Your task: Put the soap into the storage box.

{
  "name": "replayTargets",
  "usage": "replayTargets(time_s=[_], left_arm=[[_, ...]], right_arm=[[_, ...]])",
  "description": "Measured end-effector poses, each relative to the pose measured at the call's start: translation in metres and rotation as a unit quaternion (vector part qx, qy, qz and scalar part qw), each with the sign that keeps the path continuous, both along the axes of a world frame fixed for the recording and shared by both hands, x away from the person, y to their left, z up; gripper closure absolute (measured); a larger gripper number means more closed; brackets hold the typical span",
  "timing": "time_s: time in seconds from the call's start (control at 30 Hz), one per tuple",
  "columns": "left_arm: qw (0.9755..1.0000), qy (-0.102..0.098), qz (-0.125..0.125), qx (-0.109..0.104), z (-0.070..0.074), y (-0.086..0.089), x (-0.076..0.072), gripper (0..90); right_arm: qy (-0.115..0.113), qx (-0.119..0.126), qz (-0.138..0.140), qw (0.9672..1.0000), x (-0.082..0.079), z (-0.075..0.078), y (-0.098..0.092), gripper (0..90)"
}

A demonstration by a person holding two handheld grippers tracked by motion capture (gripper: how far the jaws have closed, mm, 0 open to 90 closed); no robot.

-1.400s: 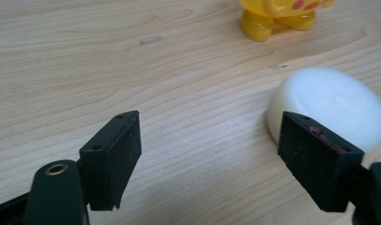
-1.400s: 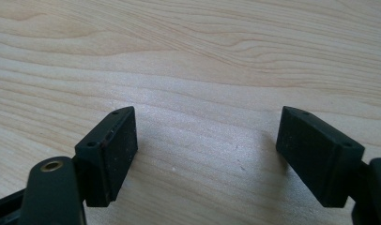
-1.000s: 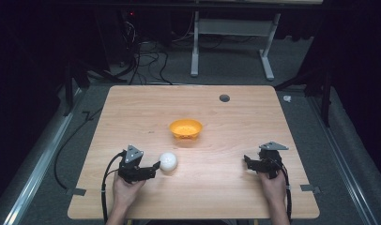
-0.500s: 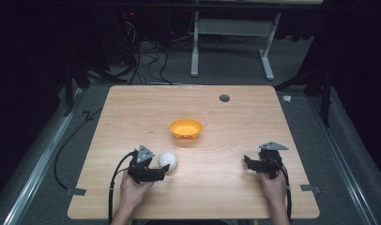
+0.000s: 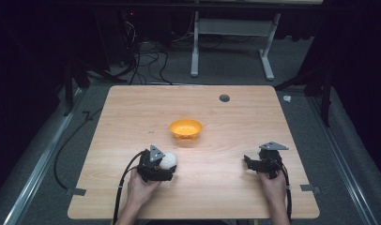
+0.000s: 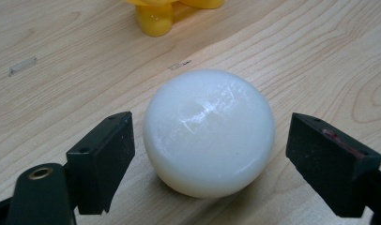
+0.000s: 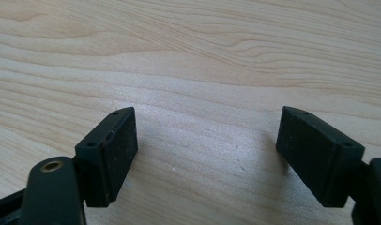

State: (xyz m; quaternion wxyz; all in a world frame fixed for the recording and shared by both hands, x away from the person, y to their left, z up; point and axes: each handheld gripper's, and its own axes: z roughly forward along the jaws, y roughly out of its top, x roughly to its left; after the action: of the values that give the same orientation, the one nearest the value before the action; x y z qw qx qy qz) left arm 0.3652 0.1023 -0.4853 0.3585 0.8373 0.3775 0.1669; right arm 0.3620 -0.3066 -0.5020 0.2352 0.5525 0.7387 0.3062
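Two tools are held low near the front edge of the worktop (image 5: pixel 132 108). The left tool (image 6: pixel 205 154) is set with its jaws spread on either side of a white ball (image 6: pixel 209 131), neither jaw seen touching it; the ball rests on the worktop towards the front-left. The right tool (image 7: pixel 207 154) is held with jaws wide apart over bare wood near the front-right corner. Farther back, near the middle, an orange bowl (image 5: pixel 186 129) is seen.
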Motion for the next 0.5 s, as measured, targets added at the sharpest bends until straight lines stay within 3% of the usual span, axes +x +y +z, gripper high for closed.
replayTargets(time_s=[0.5], left_arm=[[0.9998, 0.014, 0.010, 0.006, -0.012, -0.009, 0.009, 21.3]], right_arm=[[-0.001, 0.000, 0.000, 1.0000, 0.000, 0.000, 0.000, 21.8]])
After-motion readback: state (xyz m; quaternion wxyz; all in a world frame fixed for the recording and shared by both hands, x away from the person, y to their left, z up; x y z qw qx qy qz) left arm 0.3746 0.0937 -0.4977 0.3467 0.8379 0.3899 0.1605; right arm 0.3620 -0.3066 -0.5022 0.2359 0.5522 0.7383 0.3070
